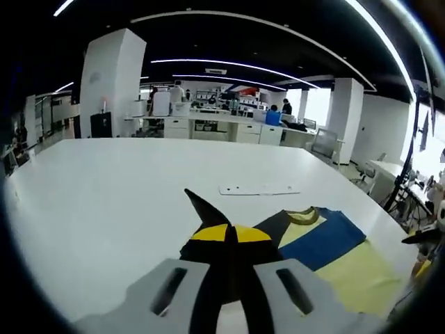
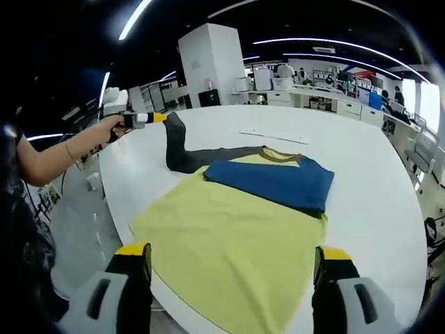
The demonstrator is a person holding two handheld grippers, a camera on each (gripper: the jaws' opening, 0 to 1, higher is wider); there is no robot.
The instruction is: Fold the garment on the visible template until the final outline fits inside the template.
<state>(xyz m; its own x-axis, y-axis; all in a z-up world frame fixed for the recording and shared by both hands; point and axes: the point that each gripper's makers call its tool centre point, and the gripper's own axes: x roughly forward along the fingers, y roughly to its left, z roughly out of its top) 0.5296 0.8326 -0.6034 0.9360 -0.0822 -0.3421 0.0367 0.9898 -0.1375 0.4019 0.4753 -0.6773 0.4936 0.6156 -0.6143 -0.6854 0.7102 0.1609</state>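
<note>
While left gripper [image 1: 231, 240] pinches sleeve [image 2: 175, 142], table [image 1: 104, 202] roomy.

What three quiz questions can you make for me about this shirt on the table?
1. True or false: the right gripper is open.
2. Which part of the shirt does the left gripper pinch? A) dark sleeve B) blue band C) collar
3. Fill in: the white strip lies on the ____, beyond the shirt.

Key: 1 true; 2 A; 3 table
</note>
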